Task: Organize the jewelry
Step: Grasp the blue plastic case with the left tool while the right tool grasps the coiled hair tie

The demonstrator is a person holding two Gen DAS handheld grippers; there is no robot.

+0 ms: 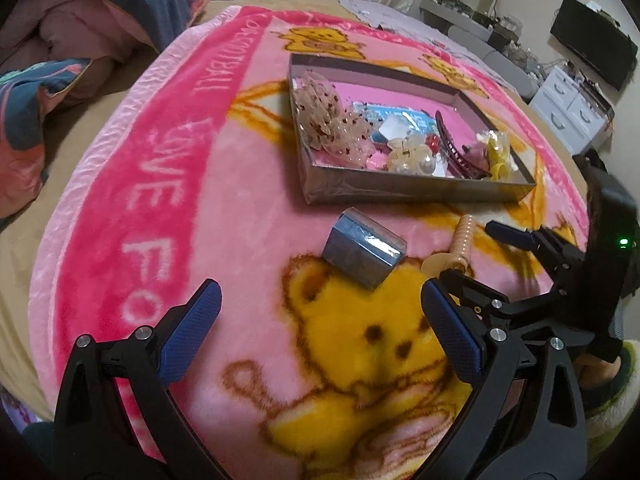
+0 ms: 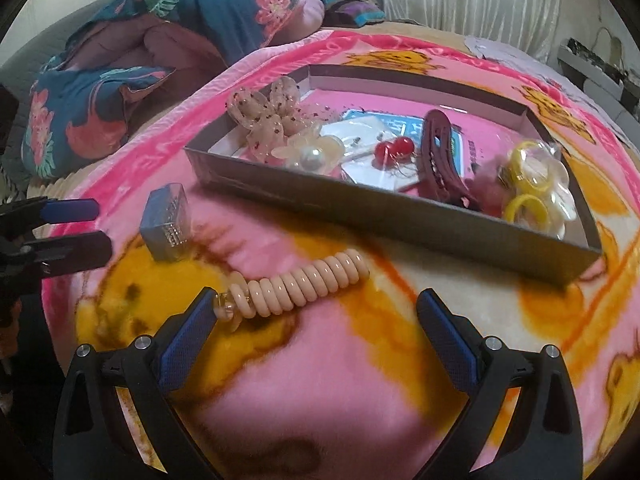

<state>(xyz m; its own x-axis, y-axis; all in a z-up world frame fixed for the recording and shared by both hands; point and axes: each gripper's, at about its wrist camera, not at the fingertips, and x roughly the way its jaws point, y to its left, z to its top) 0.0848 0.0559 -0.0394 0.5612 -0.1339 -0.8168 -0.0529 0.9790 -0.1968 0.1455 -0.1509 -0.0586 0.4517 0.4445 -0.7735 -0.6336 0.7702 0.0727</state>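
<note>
jewelry tray (image 2: pixel 400 216) on the pink blanket (image 1: pixel 224 216), already holding flower clips (image 2: pixel 264 120), a pearl flower (image 2: pixel 310 156), red cherries (image 2: pixel 394 150), a maroon claw clip (image 2: pixel 438 164) and yellow rings (image 2: pixel 528 204). left outside: a coiled peach hair tie (image 2: pixel 304 284) and a small clear box (image 2: pixel 166 224). left gripper (image 1: pixel 320 308) spread, empty. right gripper (image 2: pixel 316 312) spread, hovering at the hair tie, likely next.

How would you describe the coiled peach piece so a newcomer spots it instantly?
On the pink bear blanket, look in front of the grey tray, outside it. The peach spiral hair tie lies beside a small blue box; it is the only ribbed, spring-like coil.
</note>
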